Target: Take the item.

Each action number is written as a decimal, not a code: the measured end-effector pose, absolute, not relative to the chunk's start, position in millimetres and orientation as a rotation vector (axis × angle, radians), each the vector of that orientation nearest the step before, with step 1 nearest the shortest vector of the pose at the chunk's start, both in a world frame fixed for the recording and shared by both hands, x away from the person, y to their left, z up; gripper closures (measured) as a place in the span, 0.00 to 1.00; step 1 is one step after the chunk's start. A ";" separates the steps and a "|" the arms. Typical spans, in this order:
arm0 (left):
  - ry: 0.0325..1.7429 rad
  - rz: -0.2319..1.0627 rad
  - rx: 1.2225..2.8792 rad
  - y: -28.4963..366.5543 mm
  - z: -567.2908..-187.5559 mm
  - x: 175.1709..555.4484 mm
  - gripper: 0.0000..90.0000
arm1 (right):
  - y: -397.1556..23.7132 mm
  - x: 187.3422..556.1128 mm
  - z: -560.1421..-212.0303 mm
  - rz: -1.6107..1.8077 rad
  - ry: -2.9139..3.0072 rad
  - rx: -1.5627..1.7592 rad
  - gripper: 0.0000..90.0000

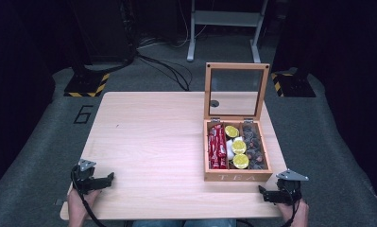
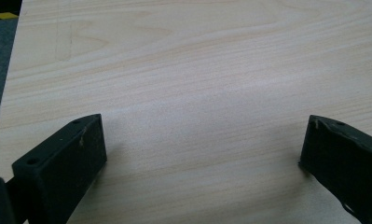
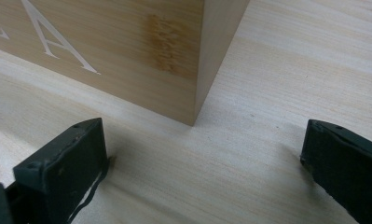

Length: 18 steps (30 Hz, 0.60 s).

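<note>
Table [image 1: 153,142]: pale wood, rectangular, grain running along its length — it stands on grey floor [image 1: 44,142].
Box [image 1: 237,177]: wooden, the one thing lying on the table, toward the right edge and nearer the near edge than the far; its front reads TEA.
Lid [image 1: 235,92]: glass-paned, standing upright at the box's far side.
Box's near right corner: flat on the tabletop in the right gripper view — bare wood around it.
Left half: bare wood from far edge to near edge.
</note>
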<state>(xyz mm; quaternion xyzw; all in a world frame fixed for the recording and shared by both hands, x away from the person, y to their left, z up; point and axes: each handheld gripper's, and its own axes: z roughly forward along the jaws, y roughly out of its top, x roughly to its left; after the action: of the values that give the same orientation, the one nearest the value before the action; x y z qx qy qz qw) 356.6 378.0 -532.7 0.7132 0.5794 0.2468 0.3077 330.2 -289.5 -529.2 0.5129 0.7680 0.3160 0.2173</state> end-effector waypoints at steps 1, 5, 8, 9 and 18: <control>1.530 0.644 1.906 378.6 -532.0 356.3 0.00 | -289.0 330.2 -529.2 0.879 2.124 1.426 0.00; 1.527 0.642 1.908 378.4 -532.0 356.8 0.00 | -287.7 329.6 -528.4 0.862 2.122 1.419 0.00; 1.520 0.648 1.912 378.7 -531.9 357.5 0.00 | -287.9 330.2 -528.0 0.858 2.128 1.400 0.00; 1.520 0.649 1.912 378.7 -531.9 357.5 0.00 | -287.9 330.5 -528.0 0.853 2.129 1.403 0.00; 1.527 0.646 1.912 377.5 -531.6 357.1 0.00 | -286.4 327.9 -526.4 0.880 2.134 1.454 0.00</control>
<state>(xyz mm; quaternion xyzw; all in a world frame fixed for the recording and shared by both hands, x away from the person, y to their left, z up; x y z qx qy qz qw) 357.1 377.5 -531.6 0.7204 0.5756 0.2434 0.3007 327.9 -286.4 -526.4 0.5218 0.7655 0.3156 0.2054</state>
